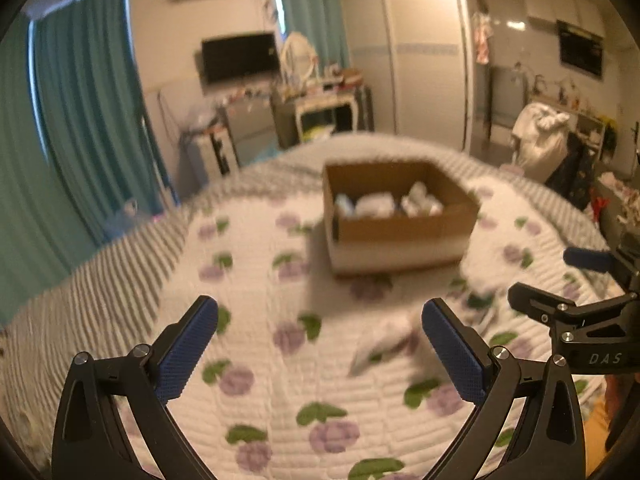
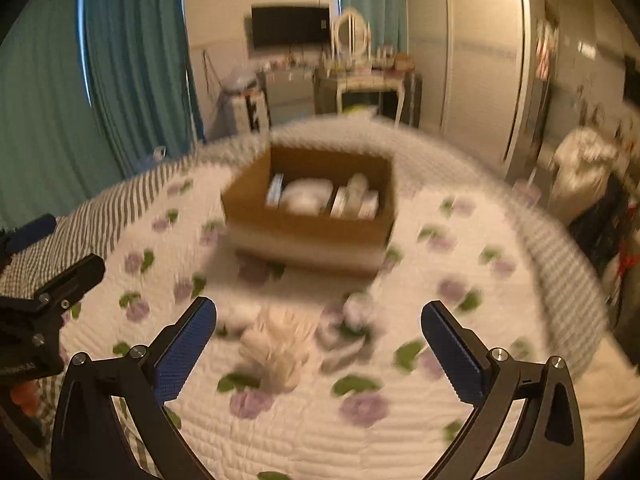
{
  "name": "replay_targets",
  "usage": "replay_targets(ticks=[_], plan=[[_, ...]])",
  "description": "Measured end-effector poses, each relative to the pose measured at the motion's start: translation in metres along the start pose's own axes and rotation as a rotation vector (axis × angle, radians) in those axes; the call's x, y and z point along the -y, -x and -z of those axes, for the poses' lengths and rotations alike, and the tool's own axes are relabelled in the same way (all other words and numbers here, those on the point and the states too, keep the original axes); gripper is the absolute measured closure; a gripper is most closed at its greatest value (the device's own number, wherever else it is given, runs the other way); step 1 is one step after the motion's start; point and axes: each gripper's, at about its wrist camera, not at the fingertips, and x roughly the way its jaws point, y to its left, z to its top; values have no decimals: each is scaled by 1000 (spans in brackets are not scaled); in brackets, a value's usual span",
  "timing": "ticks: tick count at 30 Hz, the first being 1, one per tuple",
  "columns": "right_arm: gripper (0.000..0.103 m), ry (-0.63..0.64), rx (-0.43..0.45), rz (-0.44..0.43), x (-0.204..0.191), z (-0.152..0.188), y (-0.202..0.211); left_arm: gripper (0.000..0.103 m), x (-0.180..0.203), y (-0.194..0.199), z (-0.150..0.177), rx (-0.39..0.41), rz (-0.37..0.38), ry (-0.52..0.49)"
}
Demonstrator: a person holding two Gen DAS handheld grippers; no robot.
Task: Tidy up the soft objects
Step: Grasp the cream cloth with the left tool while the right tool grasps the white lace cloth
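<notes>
Hovering over the quilted bedspread (image 1: 256, 264), the left gripper (image 1: 320, 344) has its blue-padded fingers spread wide with nothing between them. Just ahead of its right finger lies a pale soft item (image 1: 380, 344) (too blurred to say what kind), flat on the purple-flower print. Off to the right edge of that view the right gripper (image 1: 576, 280) shows from the side, near the left one and at about the same height.

The right gripper (image 2: 319, 344) is likewise parted, empty, above the bedspread (image 2: 460, 248). Between and a little beyond its fingers sits a cream fluffy bundle (image 2: 276, 348), and just beside that, to the right, a greyish-white soft piece (image 2: 352, 320) — both resting on the quilt, neither touched by a pad. At the left edge of this view the left gripper (image 2: 44, 304) is partly visible.

Farther out, toward the middle of the bed, stands an open cardboard box (image 1: 404, 232) holding several light-coloured folded or rolled items (image 1: 374, 204); in the right wrist view the same box (image 2: 312, 232) shows its contents (image 2: 308, 196) packed side by side. The box is well apart from the loose pieces near the grippers.

Beyond the bed are teal curtains (image 1: 84, 92), a wall-mounted television (image 1: 240, 56), a dressing table with an oval mirror (image 2: 352, 32) and a pale wardrobe (image 1: 424, 52) — all soft with motion blur.
</notes>
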Motion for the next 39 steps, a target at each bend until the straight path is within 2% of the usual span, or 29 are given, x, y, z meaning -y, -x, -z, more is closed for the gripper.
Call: replay_targets(ticks=[5, 8, 11, 14, 16, 19, 25, 28, 33, 35, 37, 39], plan=[[5, -19, -96, -23, -9, 25, -50, 0, -2, -40, 35, -52, -31, 30], [9, -18, -136, -11, -15, 33, -71, 0, -3, -57, 50, -89, -18, 41], [19, -21, -170, -23, -18, 37, -86, 0, -3, -70, 59, -115, -20, 39], [36, -30, -186, -44, -19, 38, -95, 0, -2, -78, 65, -132, -10, 36], [62, -22, -189, -58, -22, 38, -95, 0, -2, -81, 67, -142, -5, 41], [77, -5, -179, -76, -26, 39, -88, 0, 0, -81, 68, -151, 3, 45], [77, 8, -113, -112, -22, 33, -57, 0, 17, -70, 60, -143, 26, 28], [77, -12, -69, -109, -9, 27, -39, 0, 31, -65, 53, -137, 53, 23], [77, -52, -65, -43, 28, 28, -36, 2, 67, -73, 45, -168, 105, 24], [77, -79, -75, -32, 42, 33, -41, 8, 81, -82, 46, -191, 141, 33], [77, -102, -87, -24, 55, 38, -47, 26, 94, -94, 47, -218, 172, 34], [77, -122, -97, -18, 67, 42, -53, 29, 105, -103, 47, -243, 190, 25]])
